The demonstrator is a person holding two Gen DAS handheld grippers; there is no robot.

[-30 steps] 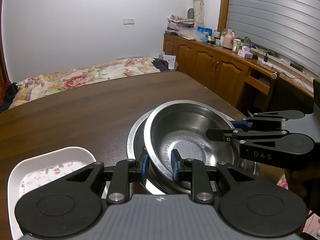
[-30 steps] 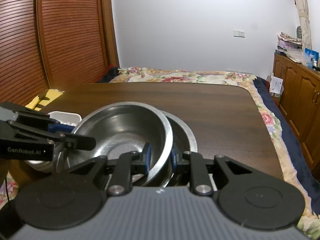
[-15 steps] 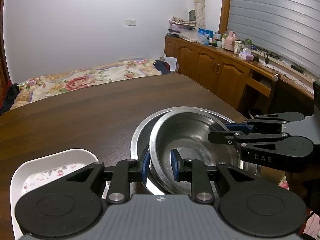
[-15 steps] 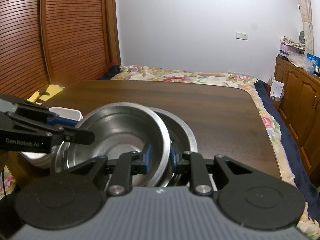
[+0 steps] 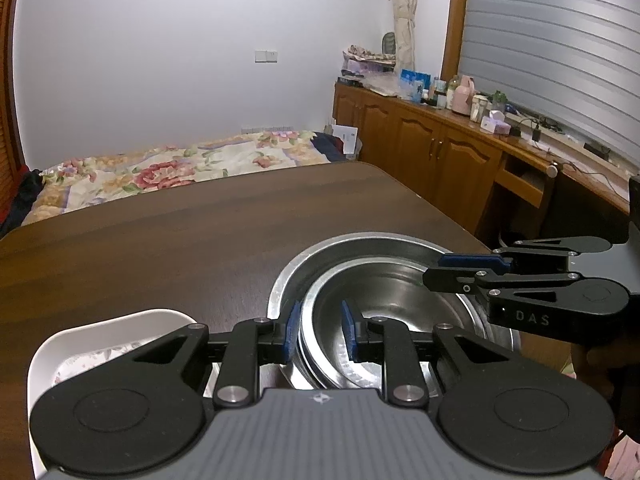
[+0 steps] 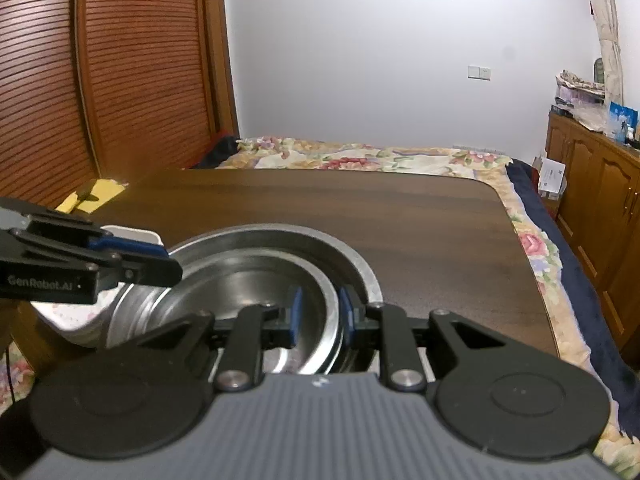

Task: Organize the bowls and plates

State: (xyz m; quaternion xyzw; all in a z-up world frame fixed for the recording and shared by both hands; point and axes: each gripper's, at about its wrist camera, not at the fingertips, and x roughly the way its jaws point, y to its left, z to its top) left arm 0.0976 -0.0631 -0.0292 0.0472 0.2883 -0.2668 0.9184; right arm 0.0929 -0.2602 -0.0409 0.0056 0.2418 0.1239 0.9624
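A smaller steel bowl (image 5: pixel 384 300) sits nested low inside a larger steel bowl (image 5: pixel 344 248) on the dark wooden table (image 5: pixel 180 240). My left gripper (image 5: pixel 319 330) straddles the smaller bowl's near rim, pads slightly apart from it. My right gripper (image 6: pixel 320 316) straddles the opposite rim of the same bowl (image 6: pixel 240 296), its pads also standing off the metal. Each gripper shows in the other's view: the right one (image 5: pixel 436 272) and the left one (image 6: pixel 172 264). A white floral plate (image 5: pixel 104 344) lies left of the bowls.
The table's far half is bare wood (image 6: pixel 340 208). A bed with a floral cover (image 5: pixel 180 168) lies beyond the table. Wooden cabinets (image 5: pixel 440 160) with bottles run along the right wall. A slatted wooden door (image 6: pixel 100 80) stands to the left.
The smaller bowl has come down from a tilted, raised position and now rests nested in the larger bowl. Both grippers lowered with it and their pads have parted from the rim.
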